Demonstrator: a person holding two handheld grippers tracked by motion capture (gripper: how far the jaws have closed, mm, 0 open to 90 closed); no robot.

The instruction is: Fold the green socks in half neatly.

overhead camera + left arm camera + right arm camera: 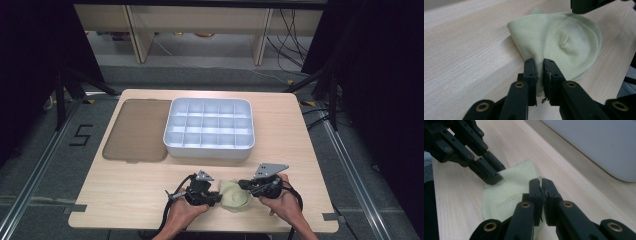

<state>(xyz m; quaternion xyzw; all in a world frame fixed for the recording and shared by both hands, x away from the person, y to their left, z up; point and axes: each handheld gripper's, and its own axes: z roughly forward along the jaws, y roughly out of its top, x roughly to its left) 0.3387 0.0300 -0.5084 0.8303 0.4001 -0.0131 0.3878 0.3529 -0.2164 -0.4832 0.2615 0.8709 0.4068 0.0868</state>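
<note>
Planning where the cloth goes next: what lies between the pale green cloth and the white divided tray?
Bare tabletop separates the cloth from the tray, seen in the high view.

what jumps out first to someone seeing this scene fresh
The pale green cloth at the table's near edge, pinched from both sides by the left gripper and the right gripper. Behind it sits a white compartment tray, with a brown lid flat to its left.

One mark can be read: a black digit "5" (80,135), laid out in tape strips on the grey floor (45,165) left of the table (125,185)
</note>
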